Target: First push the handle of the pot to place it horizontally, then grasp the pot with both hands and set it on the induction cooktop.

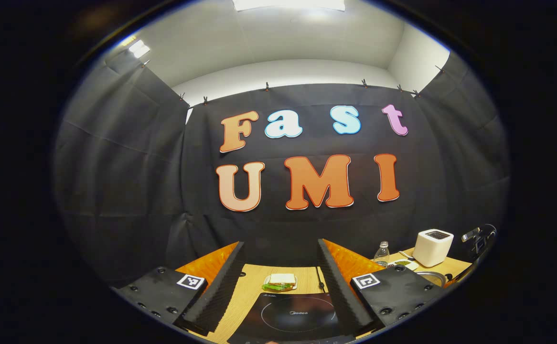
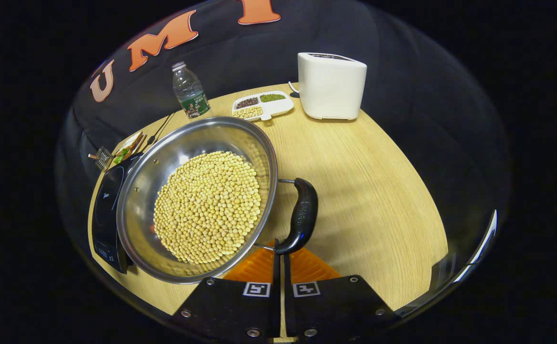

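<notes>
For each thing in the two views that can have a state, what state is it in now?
Left gripper: open, above the black induction cooktop.
Right gripper: shut, at the pot's black side handle.
Round steel pot: holding yellow soybeans, beside the cooktop.
Clear plastic bottle: upright, capped.
White three-part dish: filled.

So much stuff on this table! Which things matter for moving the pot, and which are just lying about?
For the job:
- round steel pot of yellow beans
- its black loop handle
- flat black induction cooktop
- left gripper
- right gripper

Lying about:
- white boxy toaster
- clear plastic bottle
- white divided tray of grains
- sandwich on a plate
</notes>
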